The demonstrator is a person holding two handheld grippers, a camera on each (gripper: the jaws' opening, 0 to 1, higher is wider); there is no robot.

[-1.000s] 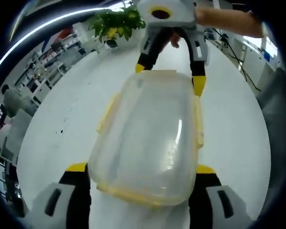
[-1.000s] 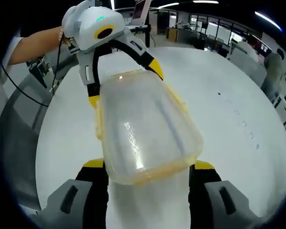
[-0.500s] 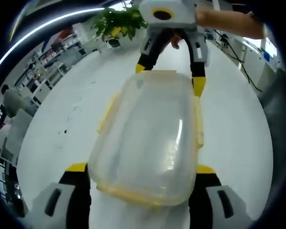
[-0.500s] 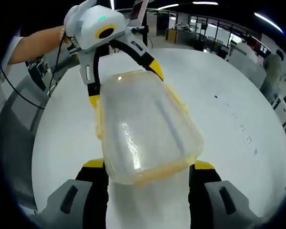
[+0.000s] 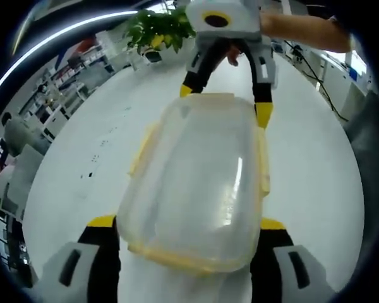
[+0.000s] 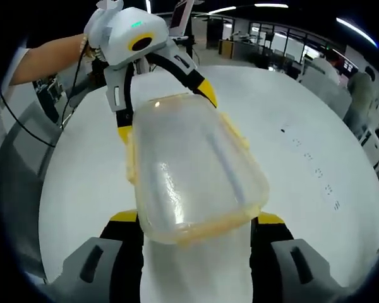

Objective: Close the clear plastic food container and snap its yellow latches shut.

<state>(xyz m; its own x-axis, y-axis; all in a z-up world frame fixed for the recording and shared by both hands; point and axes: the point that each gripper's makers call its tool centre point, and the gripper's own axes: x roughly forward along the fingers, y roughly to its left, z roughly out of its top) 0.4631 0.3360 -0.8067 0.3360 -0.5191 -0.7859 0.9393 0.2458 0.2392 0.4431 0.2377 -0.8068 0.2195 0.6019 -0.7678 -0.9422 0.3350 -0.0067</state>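
The clear, round-cornered plastic container with yellow latches hangs above the glossy white table, lid on. The left gripper clamps its near end, the right gripper the opposite end.

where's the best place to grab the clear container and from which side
Judging by its shape, take the clear container by its two short ends, one gripper from each end: the yellow latches run along the long sides, so the ends stay free. The left gripper and right gripper already straddle them.
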